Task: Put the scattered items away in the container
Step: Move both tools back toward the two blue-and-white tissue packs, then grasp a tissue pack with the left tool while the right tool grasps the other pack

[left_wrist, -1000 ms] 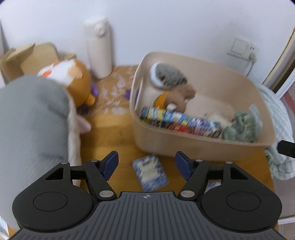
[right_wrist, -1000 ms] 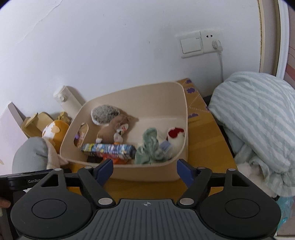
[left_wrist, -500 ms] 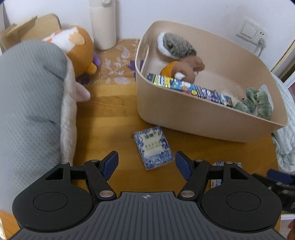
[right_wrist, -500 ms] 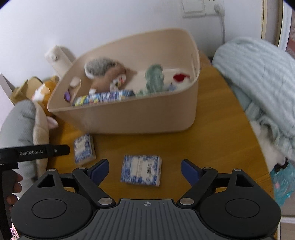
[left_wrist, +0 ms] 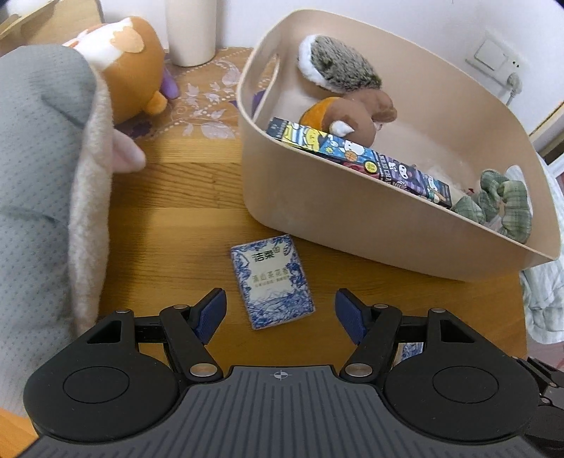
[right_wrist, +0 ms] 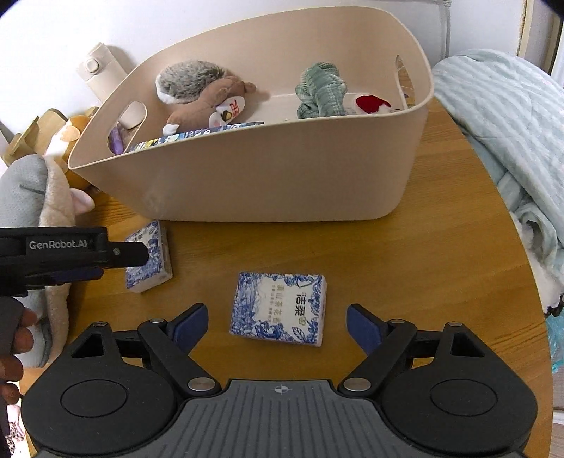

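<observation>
Far left, a grey dimpled-fabric plush [left_wrist: 38, 169] with a cream fleece edge fills the frame side, its full shape cut off. Behind it an orange-and-white plush toy [left_wrist: 130, 67] is partly hidden, and a cream cylindrical bottle [left_wrist: 192, 31] loses its top to the frame edge. Wooden table [left_wrist: 176, 211], visible grain, rounded edge. Left gripper [left_wrist: 278, 310]: jaws spread wide, holding nothing, blue pads either side of a flat rectangular tissue pack [left_wrist: 271, 285] in blue-and-white floral wrap, lying on the wood just beside the near wall of the container [left_wrist: 317, 197]. In the right wrist view the left gripper's finger covers part of this pack. Container is smooth beige plastic, rounded corners, oval handle cut-outs. Inside: grey-spined hedgehog plush [left_wrist: 338, 63], brown squirrel plush [left_wrist: 352, 112], long printed cartoon box [left_wrist: 356, 155] leaning on the near wall, green checked fabric bundle [left_wrist: 500, 200], and a small red-and-white item [right_wrist: 372, 104], too hidden to identify. Right gripper [right_wrist: 276, 326]: jaws likewise released, empty, straddling a second tissue pack [right_wrist: 278, 308] flat on the table, well short of the container. Far right, pale striped bedding [right_wrist: 504, 123], cut off.
</observation>
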### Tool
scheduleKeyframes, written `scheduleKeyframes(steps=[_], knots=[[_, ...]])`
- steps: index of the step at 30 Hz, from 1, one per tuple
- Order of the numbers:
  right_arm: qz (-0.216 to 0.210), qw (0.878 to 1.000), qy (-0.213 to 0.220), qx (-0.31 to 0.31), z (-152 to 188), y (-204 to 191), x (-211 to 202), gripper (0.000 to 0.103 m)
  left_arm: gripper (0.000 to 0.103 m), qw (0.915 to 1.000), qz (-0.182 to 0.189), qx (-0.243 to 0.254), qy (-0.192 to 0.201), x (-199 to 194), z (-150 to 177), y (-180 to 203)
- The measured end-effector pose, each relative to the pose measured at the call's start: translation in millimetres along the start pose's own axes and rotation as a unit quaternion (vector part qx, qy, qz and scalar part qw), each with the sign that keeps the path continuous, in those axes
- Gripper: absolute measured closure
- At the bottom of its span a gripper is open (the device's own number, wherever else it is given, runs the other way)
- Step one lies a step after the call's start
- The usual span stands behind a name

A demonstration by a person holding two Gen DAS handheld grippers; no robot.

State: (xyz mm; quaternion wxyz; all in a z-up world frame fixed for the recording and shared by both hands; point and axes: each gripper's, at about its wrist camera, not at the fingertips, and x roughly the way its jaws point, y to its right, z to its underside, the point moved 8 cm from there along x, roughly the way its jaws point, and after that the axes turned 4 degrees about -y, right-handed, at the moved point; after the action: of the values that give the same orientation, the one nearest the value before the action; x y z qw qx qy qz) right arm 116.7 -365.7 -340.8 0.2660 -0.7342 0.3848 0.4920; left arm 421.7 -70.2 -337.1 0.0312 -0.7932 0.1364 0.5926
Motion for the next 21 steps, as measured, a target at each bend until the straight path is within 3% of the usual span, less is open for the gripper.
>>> scheduleKeyframes(steps=[18, 21], knots=[[0.012, 1.000, -0.026, 0.013, -2.4, -9.2, 26.2, 0.016, 0.033, 0.9994, -0.019, 0.010, -0.026, 35.6, -4.5, -0.2], [0.015, 0.999, -0.025, 0.014, -1.7, -8.4, 27.4, 0.016, 0.039, 0.9992, -0.026, 0.021, -0.020, 36.3, -4.9, 1.6]])
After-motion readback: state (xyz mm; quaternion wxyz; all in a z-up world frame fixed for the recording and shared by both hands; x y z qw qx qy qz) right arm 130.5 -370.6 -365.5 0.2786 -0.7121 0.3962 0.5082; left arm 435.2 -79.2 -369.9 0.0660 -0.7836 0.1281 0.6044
